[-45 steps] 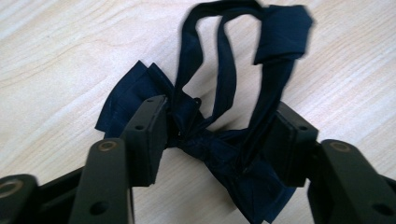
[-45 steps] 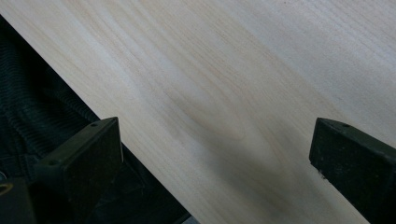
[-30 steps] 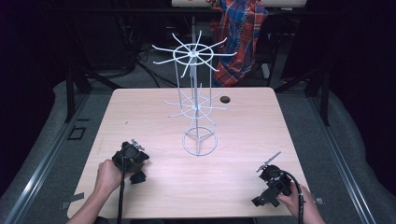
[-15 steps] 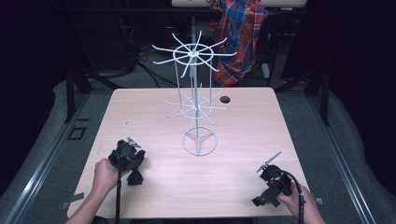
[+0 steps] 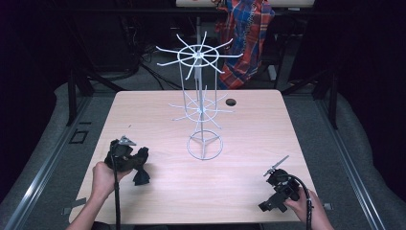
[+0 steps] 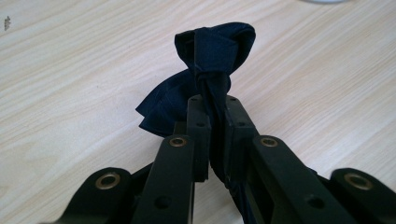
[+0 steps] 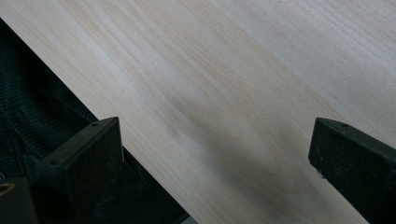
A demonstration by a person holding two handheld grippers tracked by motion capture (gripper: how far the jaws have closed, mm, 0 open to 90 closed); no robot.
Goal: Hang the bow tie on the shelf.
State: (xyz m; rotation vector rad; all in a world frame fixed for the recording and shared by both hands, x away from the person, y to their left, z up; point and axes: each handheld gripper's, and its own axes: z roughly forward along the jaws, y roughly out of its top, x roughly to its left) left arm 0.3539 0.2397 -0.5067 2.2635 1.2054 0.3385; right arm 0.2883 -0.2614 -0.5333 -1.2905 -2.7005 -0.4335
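Jaws of the left gripper (image 6: pixel 212 121) have just been closing and now pinch the dark cloth (image 6: pixel 210 56), lifted slightly off the table (image 5: pixel 249 187) (pickup looks secured). Right gripper (image 7: pixel 212 149) rests spread, empty. Wire rack (image 5: pixel 201 110) stands mid-table; dark room, plaid fabric (image 5: pixel 246 38) behind.

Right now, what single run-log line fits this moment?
left tongs: shut on dark cloth | right tongs: open, nothing between | wire rack: upright mid-table
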